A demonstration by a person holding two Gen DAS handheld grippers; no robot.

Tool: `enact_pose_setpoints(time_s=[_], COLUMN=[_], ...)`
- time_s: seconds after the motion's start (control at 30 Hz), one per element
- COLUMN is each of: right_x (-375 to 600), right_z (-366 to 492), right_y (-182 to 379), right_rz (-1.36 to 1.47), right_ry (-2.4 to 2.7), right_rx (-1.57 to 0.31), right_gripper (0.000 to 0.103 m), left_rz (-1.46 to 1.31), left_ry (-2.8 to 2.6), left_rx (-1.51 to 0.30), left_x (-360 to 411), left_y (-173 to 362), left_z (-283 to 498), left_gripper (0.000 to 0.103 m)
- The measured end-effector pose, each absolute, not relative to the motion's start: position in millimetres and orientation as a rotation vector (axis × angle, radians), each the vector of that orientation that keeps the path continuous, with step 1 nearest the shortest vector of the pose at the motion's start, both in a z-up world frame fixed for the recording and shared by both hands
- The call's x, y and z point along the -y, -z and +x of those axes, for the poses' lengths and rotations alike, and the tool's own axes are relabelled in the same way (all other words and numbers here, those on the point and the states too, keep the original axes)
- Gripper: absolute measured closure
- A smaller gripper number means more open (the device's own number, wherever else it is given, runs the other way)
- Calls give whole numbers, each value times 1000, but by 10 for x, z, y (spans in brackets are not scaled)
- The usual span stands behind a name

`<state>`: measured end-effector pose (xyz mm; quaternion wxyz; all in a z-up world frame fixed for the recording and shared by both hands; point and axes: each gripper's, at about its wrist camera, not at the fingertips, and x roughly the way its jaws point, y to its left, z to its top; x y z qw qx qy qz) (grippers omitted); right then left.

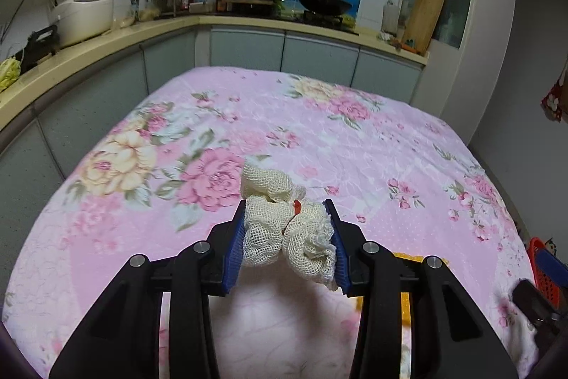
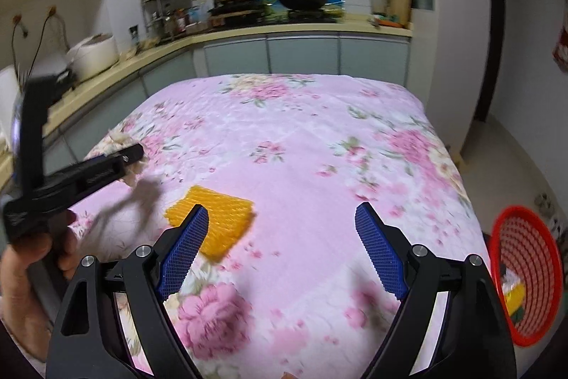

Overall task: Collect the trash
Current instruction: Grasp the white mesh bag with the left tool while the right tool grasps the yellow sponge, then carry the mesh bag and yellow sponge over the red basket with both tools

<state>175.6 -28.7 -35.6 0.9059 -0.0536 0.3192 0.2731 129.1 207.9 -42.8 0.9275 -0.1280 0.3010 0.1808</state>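
Observation:
My left gripper point(image 1: 288, 238) is shut on a crumpled cream foam net point(image 1: 284, 222), its blue pads pressing both sides, lifted above the pink floral cloth point(image 1: 319, 137). In the right wrist view that same gripper point(image 2: 136, 154) shows at the far left in a person's hand point(image 2: 32, 258), the cream net only just visible at its tip. A yellow foam net point(image 2: 223, 219) lies flat on the cloth, partly behind my right gripper's left pad. My right gripper point(image 2: 280, 244) stands open above the cloth with nothing between its pads. A strip of the yellow net point(image 1: 406, 293) shows behind the left gripper's right arm.
A red plastic basket point(image 2: 522, 276) with some trash inside sits on the floor off the table's right edge; its rim point(image 1: 543, 269) also shows at the right of the left wrist view. A kitchen counter point(image 1: 106, 41) with a rice cooker and stove runs behind and along the left.

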Motion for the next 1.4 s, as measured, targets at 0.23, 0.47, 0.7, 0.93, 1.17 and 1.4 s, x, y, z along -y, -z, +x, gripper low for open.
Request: enact_pose_setpoints(time_s=[0.23,0.47,0.7,0.93,1.17,1.4], right_x=[-71,-391,-610,-650,-718,-690], right_z=[1848,1887,2099,2086,1993,1928], right_y=[428,547,727,816,859,816], right_rz=[-180,-258,-262,-270,-312,-299], right_ry=[-624,-700,-782,-767,-805,-792], right_rx=[-679,-701,-812,-842,-841,-816], right_gripper=[21,21,21,27,52,68], left_rz=[-295,-301,-302,-310,-299,-288], left_ry=[-401,-400,-395,-396,-393,-405], left_rx=[-588,-578,-579,-580,-585,-584], left_x=[-2262,-2291,-2291,-2291,-2260,-2255], left_y=[359,357,371,394,412,415], left_z=[1094,1023,1007,995,993,990], left_gripper=[64,64,64,64,64,63])
